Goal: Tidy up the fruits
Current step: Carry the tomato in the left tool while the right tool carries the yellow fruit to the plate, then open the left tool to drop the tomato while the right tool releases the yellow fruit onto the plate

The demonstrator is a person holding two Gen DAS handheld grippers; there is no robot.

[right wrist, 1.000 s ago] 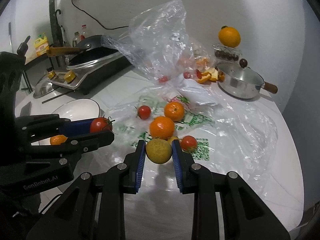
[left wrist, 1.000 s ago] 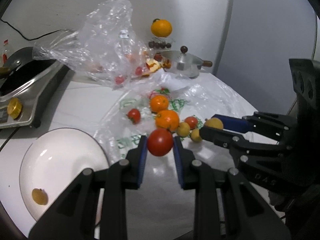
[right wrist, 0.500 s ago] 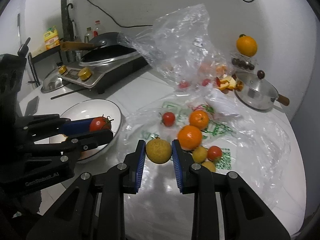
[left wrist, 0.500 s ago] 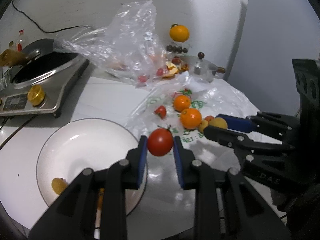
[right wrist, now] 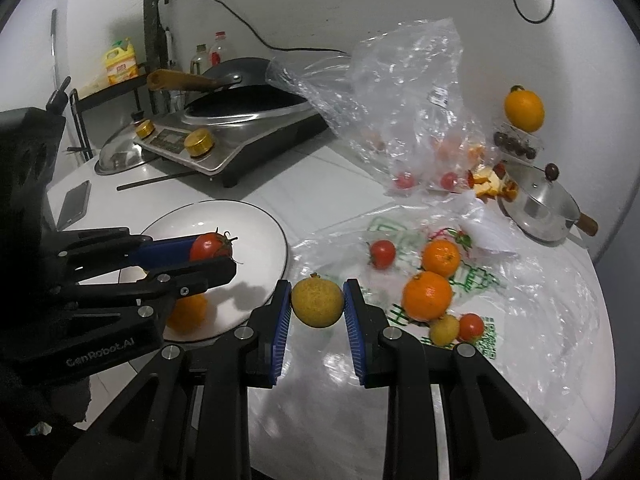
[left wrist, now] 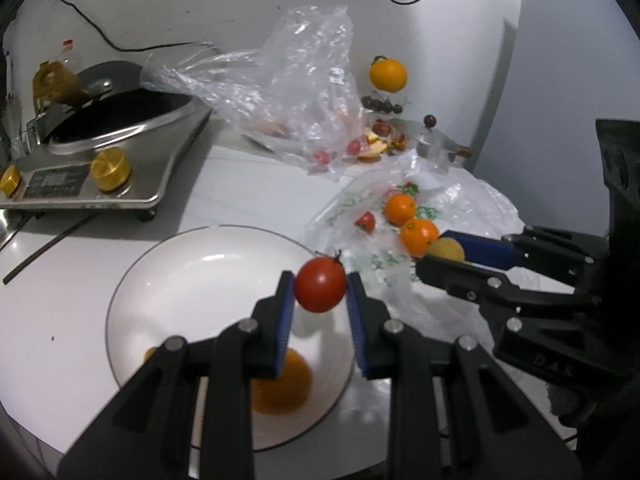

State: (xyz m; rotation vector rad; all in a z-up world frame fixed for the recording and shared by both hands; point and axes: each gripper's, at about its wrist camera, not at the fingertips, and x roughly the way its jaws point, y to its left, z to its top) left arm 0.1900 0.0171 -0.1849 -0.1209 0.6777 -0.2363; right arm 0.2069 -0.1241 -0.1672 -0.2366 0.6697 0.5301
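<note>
Since a second ago both grippers have been carried left, from over the plastic sheet toward the white plate (left wrist: 168, 280). Left gripper (left wrist: 320, 292) is clenched on a red tomato (left wrist: 320, 285), now held above the plate's right rim. Right gripper (right wrist: 317, 300) is clamped on a yellow-green fruit (right wrist: 317, 301), held over the table just beside the plate's near-right edge; from the left wrist view it is seen at right with the fruit between its blue pads (left wrist: 480, 246). Plate contents: one orange (left wrist: 282, 384) near the front edge, partly hidden by the left gripper, plus a small orange-yellow bit at the left, too hidden to identify. Printed plastic sheet (right wrist: 532, 300) is spread on the white table (right wrist: 320, 200); on it are seen two oranges (right wrist: 427, 295), two small tomatoes (right wrist: 382, 253) and a small yellow fruit (right wrist: 444, 329). A crumpled clear bag (right wrist: 408, 104) behind holds small red fruits and peel pieces. Further back: a lidded steel pot (right wrist: 540, 204), an orange (right wrist: 524, 111) on top of a clear box of dark fruits. At left, an induction cooker with a wok (right wrist: 240, 116), a steel lid, a phone (right wrist: 74, 204), and bottles against the white wall.
</note>
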